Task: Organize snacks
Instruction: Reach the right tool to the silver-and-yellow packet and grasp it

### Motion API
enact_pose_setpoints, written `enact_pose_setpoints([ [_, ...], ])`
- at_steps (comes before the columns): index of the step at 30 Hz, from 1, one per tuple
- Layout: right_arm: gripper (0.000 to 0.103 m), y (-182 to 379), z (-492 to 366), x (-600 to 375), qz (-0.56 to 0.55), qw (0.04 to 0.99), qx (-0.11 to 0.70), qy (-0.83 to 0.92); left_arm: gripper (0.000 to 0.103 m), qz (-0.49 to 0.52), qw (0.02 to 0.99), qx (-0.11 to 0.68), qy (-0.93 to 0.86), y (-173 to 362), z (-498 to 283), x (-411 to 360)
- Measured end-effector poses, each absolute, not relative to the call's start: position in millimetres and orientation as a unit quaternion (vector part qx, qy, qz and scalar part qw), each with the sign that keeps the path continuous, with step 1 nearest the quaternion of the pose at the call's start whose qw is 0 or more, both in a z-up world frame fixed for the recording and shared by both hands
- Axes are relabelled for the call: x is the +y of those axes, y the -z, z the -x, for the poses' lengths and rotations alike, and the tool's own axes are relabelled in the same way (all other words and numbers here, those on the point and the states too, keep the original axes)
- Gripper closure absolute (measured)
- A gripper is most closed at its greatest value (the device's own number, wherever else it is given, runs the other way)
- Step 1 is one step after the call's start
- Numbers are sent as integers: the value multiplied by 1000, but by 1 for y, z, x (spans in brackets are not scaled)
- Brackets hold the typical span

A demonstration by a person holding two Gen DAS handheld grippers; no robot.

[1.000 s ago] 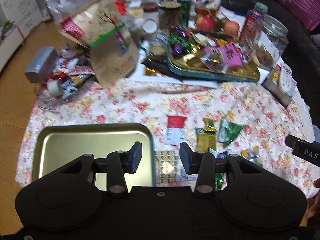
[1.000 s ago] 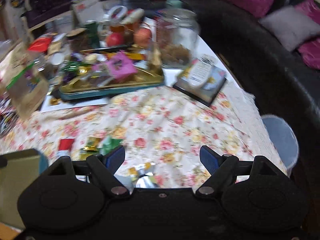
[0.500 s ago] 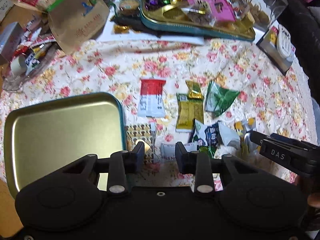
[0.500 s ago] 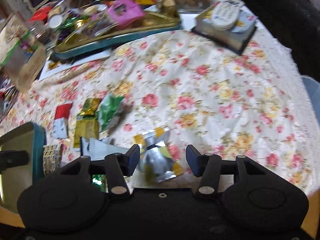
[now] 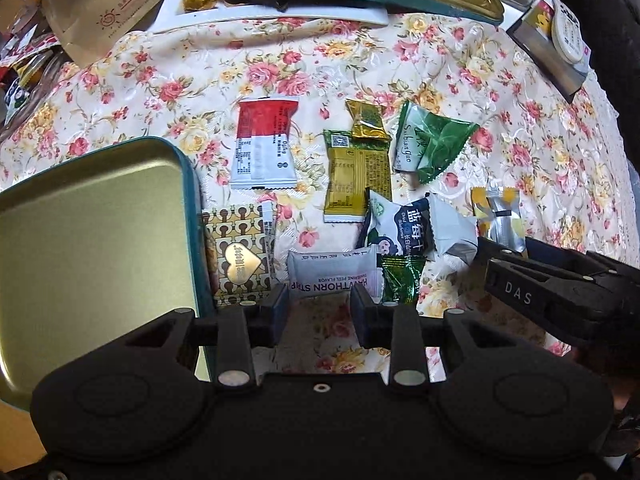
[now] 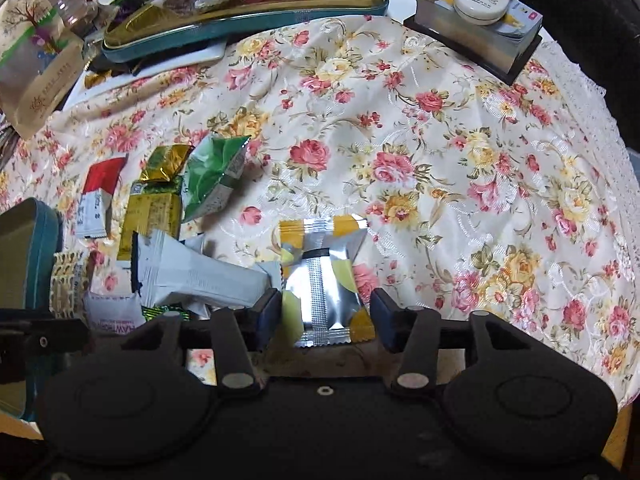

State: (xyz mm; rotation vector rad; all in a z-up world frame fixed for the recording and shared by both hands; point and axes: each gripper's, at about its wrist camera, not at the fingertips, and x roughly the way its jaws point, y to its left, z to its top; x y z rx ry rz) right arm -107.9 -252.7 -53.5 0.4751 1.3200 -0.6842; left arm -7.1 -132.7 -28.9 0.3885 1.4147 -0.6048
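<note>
Several wrapped snacks lie on the floral tablecloth beside an empty gold tin tray [image 5: 80,216]. My left gripper [image 5: 319,308] is open, its jaws just short of a white hawthorn strip packet [image 5: 332,276]. A patterned gold packet [image 5: 238,254] lies left of it against the tray. My right gripper [image 6: 325,316] is open, its jaws on either side of a silver and yellow packet [image 6: 322,276] that lies on the cloth. That packet also shows in the left wrist view [image 5: 498,216]. The right gripper shows in the left wrist view [image 5: 520,284].
A red and white packet [image 5: 264,144], gold packets [image 5: 356,172], a green packet [image 5: 432,144] and a blue and white packet [image 5: 404,228] lie close together. A full tin of sweets [image 6: 240,20], a paper bag [image 6: 36,72] and a remote on a book [image 6: 480,20] stand at the back.
Both grippers have come down closer to the cloth and the snacks. The right gripper's jaws now flank the silver and yellow packet. The left gripper has neared the hawthorn packet.
</note>
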Motion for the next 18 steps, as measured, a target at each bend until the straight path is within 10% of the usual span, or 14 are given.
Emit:
enact_pose_setpoints([
  [14, 59, 8, 123, -277, -294, 712, 555, 315, 62, -316, 674, 556, 370, 36, 30, -153],
  [18, 84, -5, 123, -276, -302, 717, 551, 303, 62, -370, 668, 511, 395, 40, 44, -154],
])
